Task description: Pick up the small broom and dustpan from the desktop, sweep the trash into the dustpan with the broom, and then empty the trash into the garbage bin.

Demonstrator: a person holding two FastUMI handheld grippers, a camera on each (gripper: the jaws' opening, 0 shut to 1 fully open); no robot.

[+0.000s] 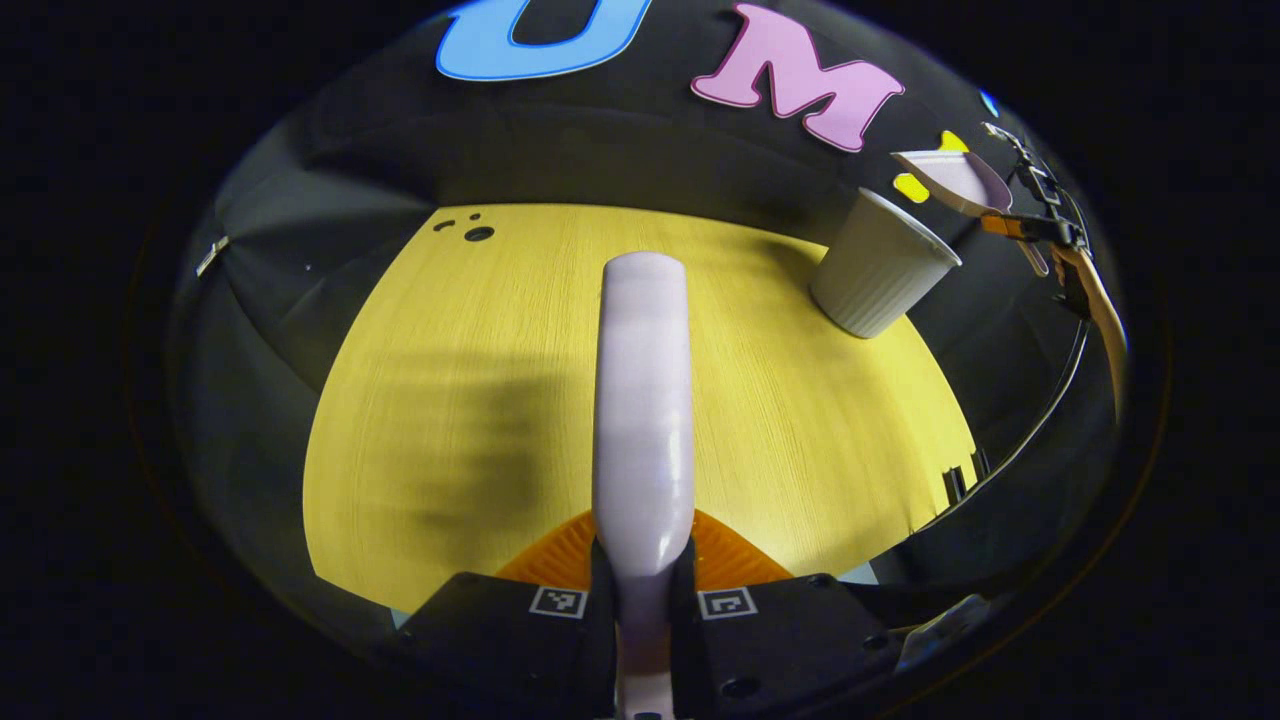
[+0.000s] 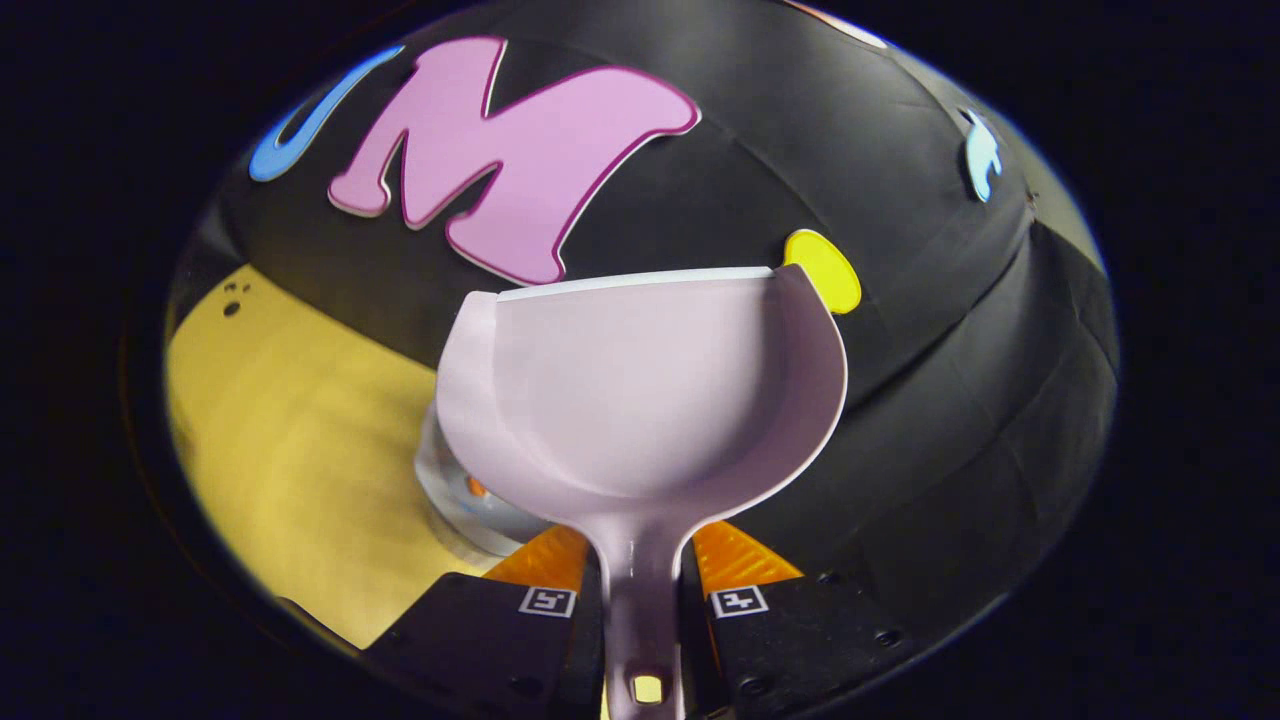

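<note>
Left gripper view has the left tongs (image 1: 642, 590) pinching the broom (image 1: 643, 400) above the counter (image 1: 480, 400), while the right tongs (image 2: 640, 600) pinch the dustpan (image 2: 640, 390) handle over the bin (image 1: 880, 265).

Lilac dustpan (image 2: 640, 400), yellow wood-grain desktop (image 1: 480, 400)

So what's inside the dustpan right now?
The dustpan, gripped by its handle in the right gripper, looks bare inside: no trash shows on its scoop. It partly covers the garbage bin below, so the bin's contents can't be seen.
</note>
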